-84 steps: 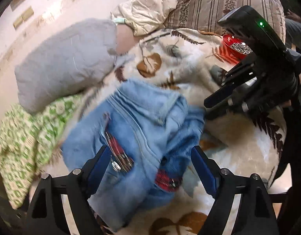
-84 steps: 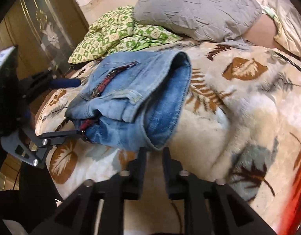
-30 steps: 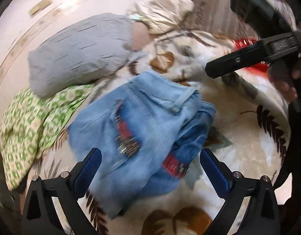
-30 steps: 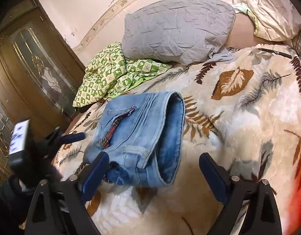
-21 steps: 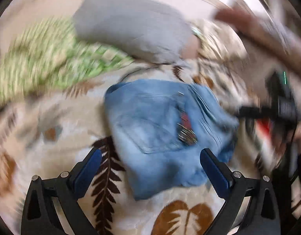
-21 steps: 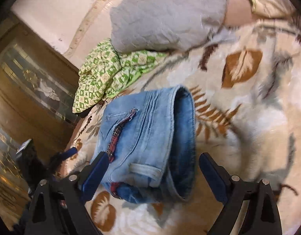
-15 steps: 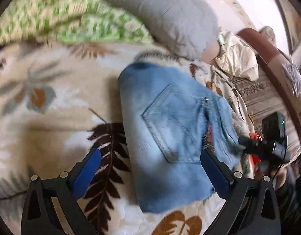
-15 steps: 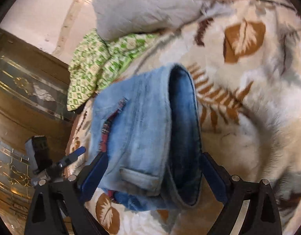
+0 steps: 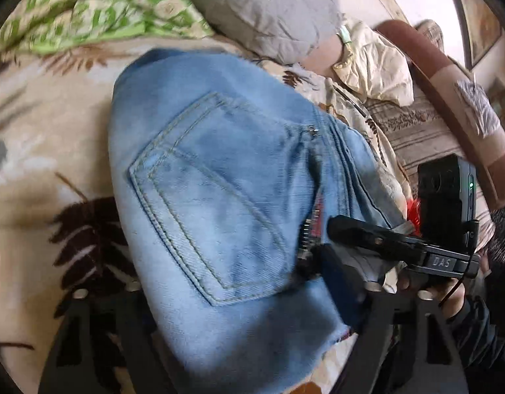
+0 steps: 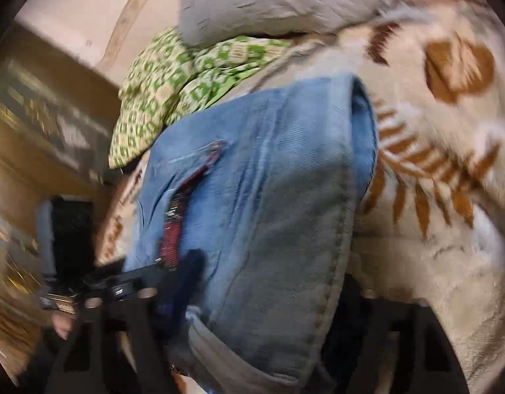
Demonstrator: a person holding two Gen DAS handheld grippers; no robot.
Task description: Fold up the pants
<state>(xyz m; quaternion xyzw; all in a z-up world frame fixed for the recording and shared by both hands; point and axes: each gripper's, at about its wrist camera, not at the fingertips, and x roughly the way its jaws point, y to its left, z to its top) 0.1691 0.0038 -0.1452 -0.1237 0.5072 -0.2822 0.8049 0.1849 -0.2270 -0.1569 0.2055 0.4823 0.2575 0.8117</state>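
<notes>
The folded blue jeans (image 9: 213, 203) lie on the leaf-patterned blanket (image 9: 29, 170), back pocket up, and fill both views (image 10: 269, 216). My left gripper (image 9: 242, 302) straddles the near end of the bundle, with its wide-apart fingers on either side and partly hidden by denim. My right gripper (image 10: 255, 298) straddles the opposite end the same way, its fingers spread around the bundle. The right gripper's fingers (image 9: 361, 233) also show at the jeans' right edge in the left wrist view.
A grey pillow (image 9: 262, 6) and a green patterned cloth (image 9: 88, 10) lie behind the jeans. A cream cloth (image 9: 374, 62) and a striped cushion (image 9: 420, 131) sit at the right by the wooden headboard (image 9: 449, 75). A wooden glass-panel door (image 10: 32, 131) stands at the left.
Both grippers have moved in close from opposite sides, and their open fingers now sit around the ends of the folded jeans. The right gripper, shut 2.8 s ago, has opened.
</notes>
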